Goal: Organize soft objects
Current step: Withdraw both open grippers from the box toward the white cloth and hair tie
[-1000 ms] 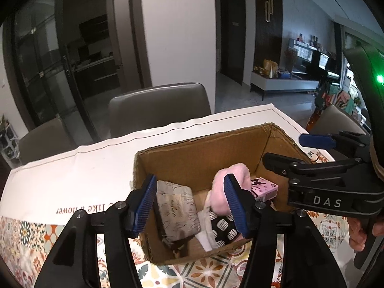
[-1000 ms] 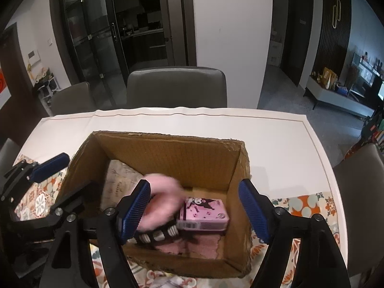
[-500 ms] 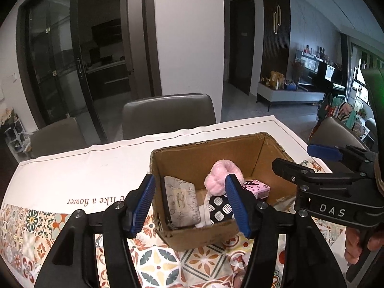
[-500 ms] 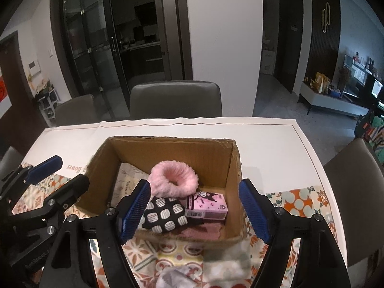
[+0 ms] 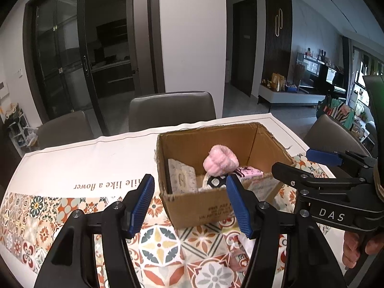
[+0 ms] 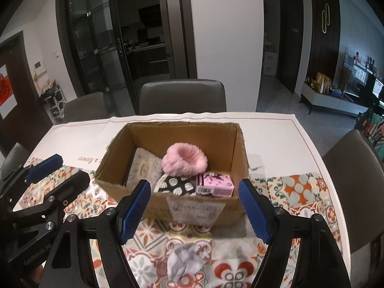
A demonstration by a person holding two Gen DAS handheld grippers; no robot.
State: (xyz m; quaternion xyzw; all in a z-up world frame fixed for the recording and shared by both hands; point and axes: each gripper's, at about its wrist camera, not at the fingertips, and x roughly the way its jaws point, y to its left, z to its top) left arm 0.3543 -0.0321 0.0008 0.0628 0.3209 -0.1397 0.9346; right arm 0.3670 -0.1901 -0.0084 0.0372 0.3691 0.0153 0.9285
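Pink fluffy scrunchie (image 6: 184, 159) ×1 atop one cardboard box (image 6: 192, 206) – with one spotted pouch (image 6: 176, 185), one pink carton (image 6: 214, 184). Grey cloth (image 6: 183, 261) on tablecloth (image 6: 300, 192), possibly a sock. Left gripper (image 5: 189, 206), right gripper (image 6: 194, 212): both apart, empty.

You are in a home's dining area: upholstered chairs (image 6: 182, 94) ring a clothed table (image 6: 276, 129), with a TV sideboard (image 5: 288, 96) beyond.
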